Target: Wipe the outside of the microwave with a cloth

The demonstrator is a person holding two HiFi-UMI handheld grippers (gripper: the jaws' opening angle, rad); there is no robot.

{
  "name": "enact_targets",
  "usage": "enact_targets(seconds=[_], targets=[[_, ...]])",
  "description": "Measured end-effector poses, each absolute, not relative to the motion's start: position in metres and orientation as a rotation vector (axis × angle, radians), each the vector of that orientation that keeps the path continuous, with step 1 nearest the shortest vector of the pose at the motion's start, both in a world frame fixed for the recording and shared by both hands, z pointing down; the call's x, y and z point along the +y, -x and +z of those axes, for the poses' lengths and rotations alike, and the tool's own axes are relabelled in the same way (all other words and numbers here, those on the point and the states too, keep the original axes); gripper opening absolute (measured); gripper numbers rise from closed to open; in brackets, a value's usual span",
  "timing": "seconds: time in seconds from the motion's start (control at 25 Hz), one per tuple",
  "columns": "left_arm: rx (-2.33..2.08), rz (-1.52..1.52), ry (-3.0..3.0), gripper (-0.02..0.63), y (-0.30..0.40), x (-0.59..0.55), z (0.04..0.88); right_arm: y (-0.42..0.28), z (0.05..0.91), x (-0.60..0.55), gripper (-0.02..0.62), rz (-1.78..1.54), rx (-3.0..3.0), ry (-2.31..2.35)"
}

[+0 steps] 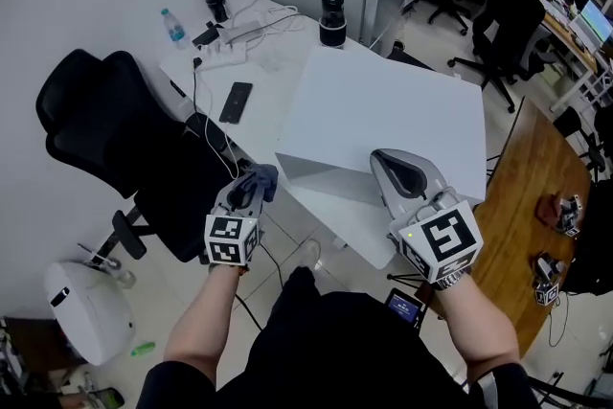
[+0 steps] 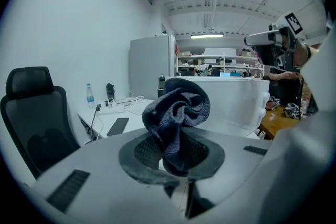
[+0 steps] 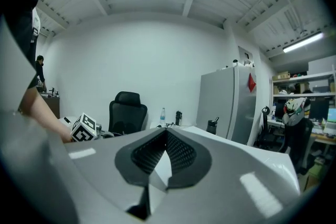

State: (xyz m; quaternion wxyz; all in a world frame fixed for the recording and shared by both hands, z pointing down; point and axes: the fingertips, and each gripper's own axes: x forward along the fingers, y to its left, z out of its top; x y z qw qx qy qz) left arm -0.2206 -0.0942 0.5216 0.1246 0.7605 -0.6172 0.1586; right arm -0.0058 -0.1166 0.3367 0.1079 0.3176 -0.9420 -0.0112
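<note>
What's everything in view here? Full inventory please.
microwave: 1, white, centre of white table
phone: 1, black, table, left of microwave
power strip: 1, white, beyond phone
water bottle: 1, clear, table's far-left corner
tumbler: 1, black, near water bottle
flask: 1, black, behind microwave
office chair: 1, black, left of table
wooden table: 1, brown, right
cloth: 1, dark blue, pinched in left gripper
left gripper: 1, grey, shut on cloth
right gripper: 1, grey, shut, empty

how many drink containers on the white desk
3: clear water bottle leftmost, black tumbler just beyond it, black flask past the microwave at its far corner. The microwave may hide more.
</note>
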Motion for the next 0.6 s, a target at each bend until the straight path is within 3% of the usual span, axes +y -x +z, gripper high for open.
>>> enact_targets(seconds=[0.6], targets=[[-1.487, 0.526, -2.361, 0.063, 0.209, -0.186, 0.563, 0.023, 0.354, -0.198, 0.000, 0.037, -2.676, -1.083]])
